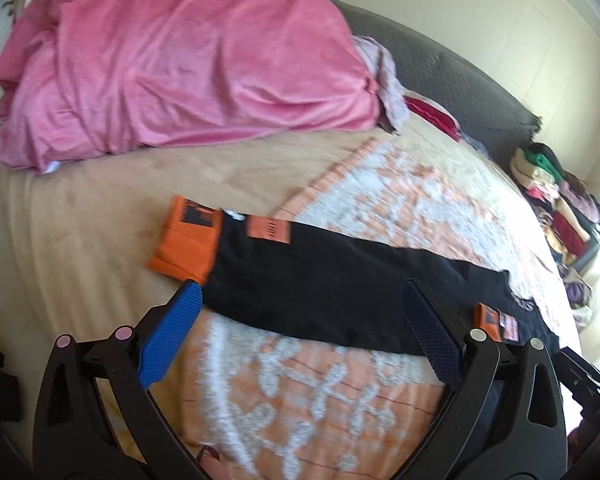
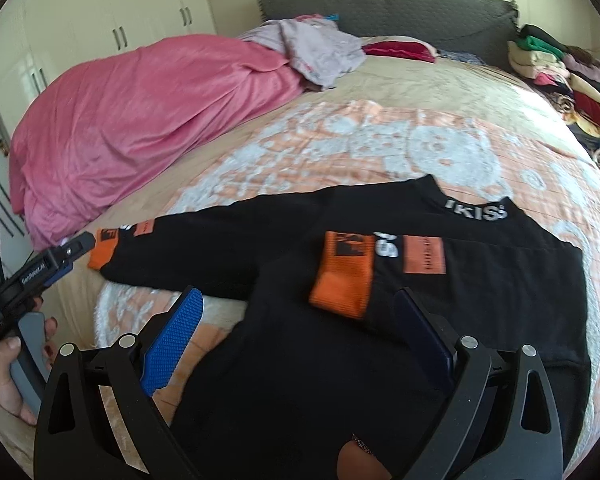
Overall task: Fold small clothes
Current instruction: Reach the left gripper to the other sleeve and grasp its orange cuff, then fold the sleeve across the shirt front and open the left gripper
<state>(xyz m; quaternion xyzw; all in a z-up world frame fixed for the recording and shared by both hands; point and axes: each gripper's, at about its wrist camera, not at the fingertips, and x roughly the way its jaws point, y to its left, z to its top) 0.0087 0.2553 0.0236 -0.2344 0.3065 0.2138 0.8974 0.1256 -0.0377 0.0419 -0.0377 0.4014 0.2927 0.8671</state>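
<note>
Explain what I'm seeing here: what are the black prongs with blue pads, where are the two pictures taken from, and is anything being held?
No robot: a person holds one hand-squeezed tool per hand, each carrying a fisheye camera looking along its fingers. The left view shows the left tool, open over the outstretched sleeve. The right view shows the right tool, open above the black sweatshirt, whose other sleeve is folded across the body. The sweatshirt lies on a patterned bedspread beside a pink blanket. Neither tool holds anything.

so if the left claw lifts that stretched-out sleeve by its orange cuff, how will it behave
Probably floppy: the sleeve lies flat and creased on the bed, so it should drape from the orange cuff. Likely light. It may drag the black top along.
</note>
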